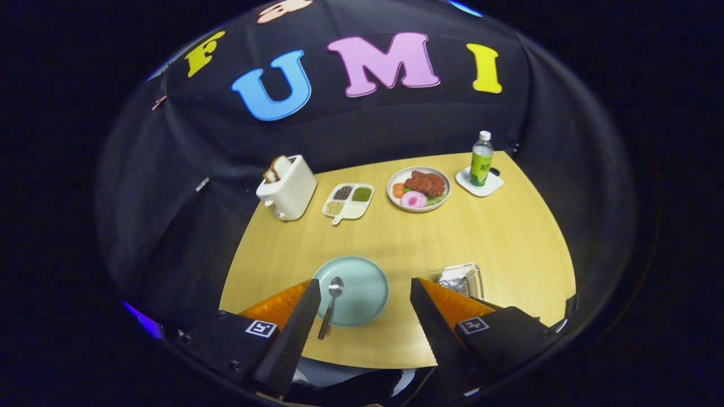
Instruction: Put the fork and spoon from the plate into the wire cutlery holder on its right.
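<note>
The tongs (365, 316) hang spread and empty — a silver metal spoon (330, 302) lies between them on the round pale-green plate (362, 282), not yet moved to the wire cutlery holder (461, 278) just ahead.

Table (396, 243) evenly lit from above, soft short shadows; wall dim; strong fisheye bending at edges; gripper (365, 291) fingers spread, slightly soft.

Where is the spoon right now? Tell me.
The spoon lies on the pale green plate, handle over its near rim, between the open gripper fingers, nearer the left one.
</note>
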